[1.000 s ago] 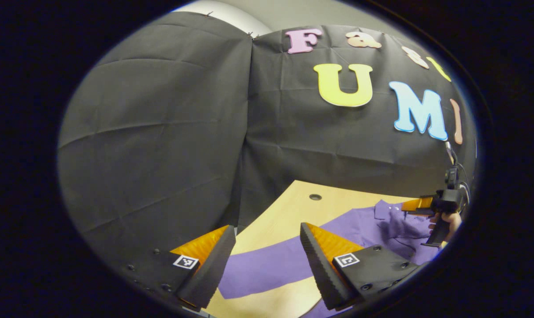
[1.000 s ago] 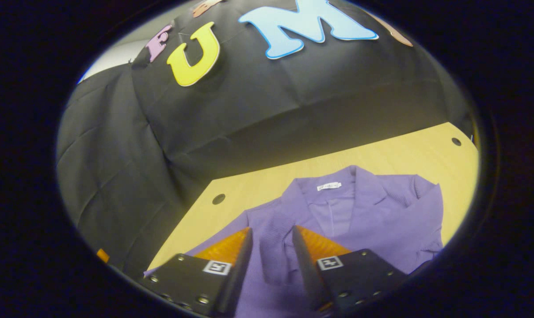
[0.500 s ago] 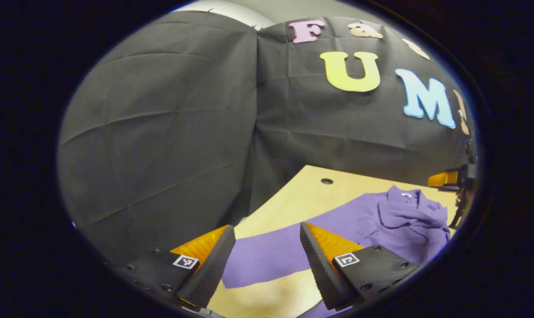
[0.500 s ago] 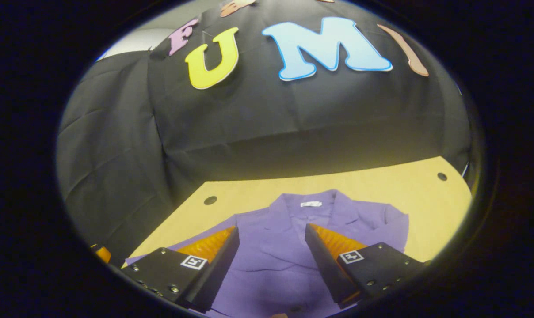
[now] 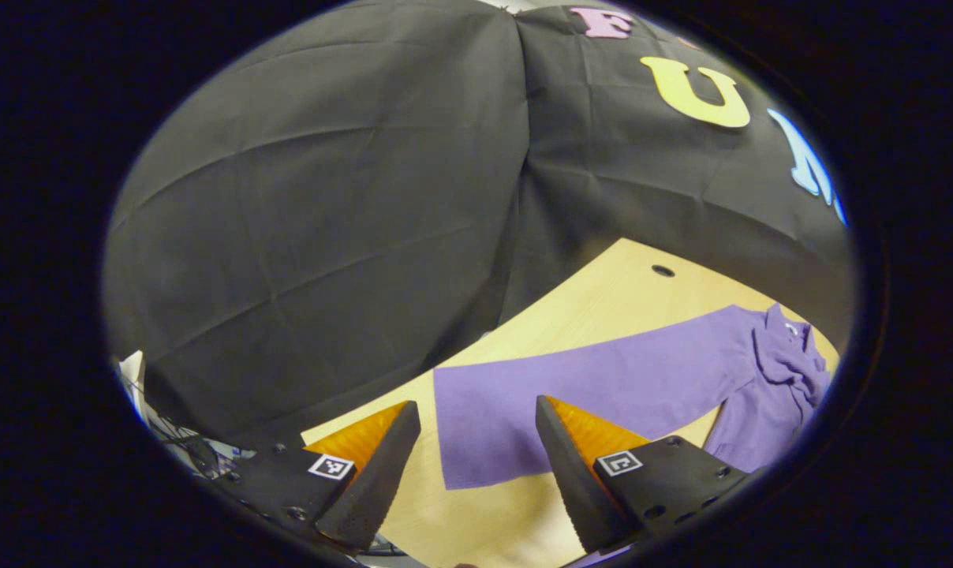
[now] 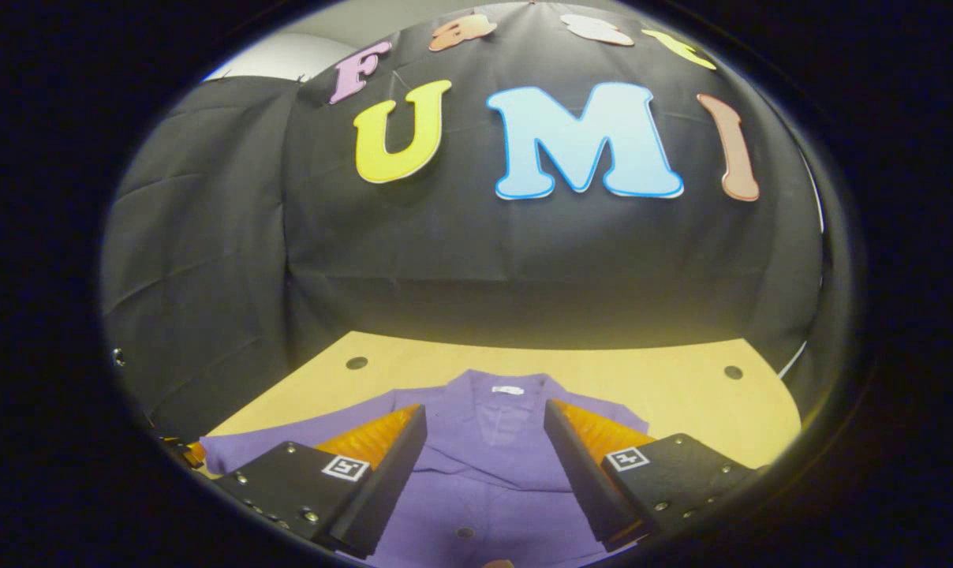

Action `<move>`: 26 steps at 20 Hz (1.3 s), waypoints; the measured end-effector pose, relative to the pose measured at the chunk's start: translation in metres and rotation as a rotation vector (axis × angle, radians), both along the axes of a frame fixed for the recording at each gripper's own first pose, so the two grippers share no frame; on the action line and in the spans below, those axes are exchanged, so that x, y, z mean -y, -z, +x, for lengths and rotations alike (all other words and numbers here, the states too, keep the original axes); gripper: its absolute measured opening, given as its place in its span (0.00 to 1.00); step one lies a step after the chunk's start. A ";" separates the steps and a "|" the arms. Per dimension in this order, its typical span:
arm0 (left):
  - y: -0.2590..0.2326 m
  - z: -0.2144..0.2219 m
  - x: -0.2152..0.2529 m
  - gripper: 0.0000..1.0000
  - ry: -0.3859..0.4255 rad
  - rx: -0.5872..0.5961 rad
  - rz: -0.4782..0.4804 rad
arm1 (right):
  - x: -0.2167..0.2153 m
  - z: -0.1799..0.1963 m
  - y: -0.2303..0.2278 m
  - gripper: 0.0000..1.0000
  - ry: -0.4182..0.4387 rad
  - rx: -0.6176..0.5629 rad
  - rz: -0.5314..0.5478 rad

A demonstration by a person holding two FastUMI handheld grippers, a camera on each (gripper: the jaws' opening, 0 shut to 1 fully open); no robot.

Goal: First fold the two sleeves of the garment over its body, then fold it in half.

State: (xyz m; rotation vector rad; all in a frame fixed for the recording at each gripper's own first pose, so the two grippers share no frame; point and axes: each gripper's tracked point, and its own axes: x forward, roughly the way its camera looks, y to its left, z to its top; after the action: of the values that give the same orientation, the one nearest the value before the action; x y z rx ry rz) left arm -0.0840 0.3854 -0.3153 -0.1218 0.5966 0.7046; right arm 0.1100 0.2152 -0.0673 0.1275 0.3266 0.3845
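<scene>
Purple garment, a collared top with a neck label, lying flat on the pale wooden counter, collar toward the back edge by the black cloth wall. Left sleeve: stretched straight out across the counter toward its left edge, cuff end squared off and lying flat, not yet folded. Right side of the garment: looks already drawn in over the body, though the right gripper view is too close to settle that. Left hand-held gripper: fingers spread wide, empty, poised just above the cuff end of the sleeve. Right hand-held gripper: fingers likewise wide and empty, held over the middle of the body below the collar. Step in hand, by judgement: taking up the left sleeve to lay it over the body. Notes for doing it well: close on the cuff near its outer corner so both layers of cloth are caught; lift only enough to clear the counter; carry the cuff across in one arc so the crease falls at the shoulder seam; the right gripper could steady the body so it does not drag. Risk: a shallow pinch may slip, leaving the sleeve twisted.
</scene>
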 end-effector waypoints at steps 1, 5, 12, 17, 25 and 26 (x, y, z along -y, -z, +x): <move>0.007 0.001 -0.002 0.96 -0.001 -0.019 -0.007 | 0.006 -0.003 -0.002 0.93 0.011 0.001 0.000; 0.031 0.002 -0.003 0.95 0.010 -0.083 -0.048 | 0.024 -0.013 -0.009 0.93 0.058 -0.011 0.022; 0.039 0.013 0.004 0.85 0.027 -0.099 -0.076 | 0.046 -0.036 -0.015 0.93 0.133 0.013 0.000; 0.044 0.036 0.019 0.27 0.096 -0.097 -0.047 | 0.077 -0.059 -0.017 0.93 0.208 0.014 -0.009; 0.010 0.071 0.043 0.07 0.226 -0.054 -0.004 | 0.150 -0.090 -0.015 0.93 0.365 -0.005 0.034; -0.002 0.080 0.051 0.07 0.248 -0.036 0.011 | 0.158 -0.092 -0.012 0.93 0.379 -0.010 0.039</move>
State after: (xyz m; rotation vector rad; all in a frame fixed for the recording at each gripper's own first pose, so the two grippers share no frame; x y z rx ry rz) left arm -0.0043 0.3347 -0.3134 -0.0239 0.6301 0.4708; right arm 0.0181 0.0575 -0.0550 0.2250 0.2978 0.0144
